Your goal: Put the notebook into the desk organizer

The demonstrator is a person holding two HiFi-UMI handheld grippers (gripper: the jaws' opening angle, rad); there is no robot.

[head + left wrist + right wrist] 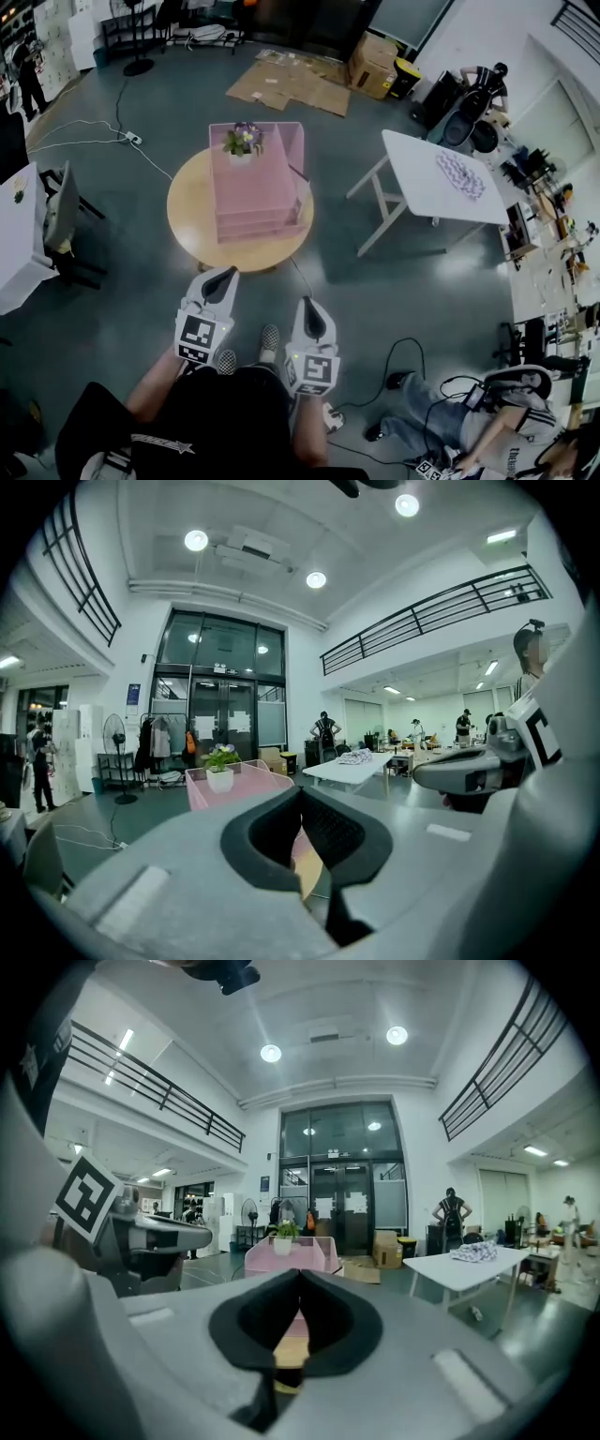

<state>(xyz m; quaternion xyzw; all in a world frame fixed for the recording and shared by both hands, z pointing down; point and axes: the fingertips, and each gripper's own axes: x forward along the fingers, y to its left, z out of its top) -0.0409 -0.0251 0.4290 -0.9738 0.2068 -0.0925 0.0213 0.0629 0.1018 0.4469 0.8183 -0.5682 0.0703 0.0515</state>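
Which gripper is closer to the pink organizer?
Left. The left gripper points at the pink organizer from just before the table; the right gripper is farther back and to its right.

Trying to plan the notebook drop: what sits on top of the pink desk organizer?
A small potted plant stands at the far left corner of the pink desk organizer; its top is otherwise bare. The tray insides are covered.

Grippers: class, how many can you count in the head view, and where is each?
2. The left gripper points at the round table, left of centre; the right gripper is beside it, further right. None appears hidden.
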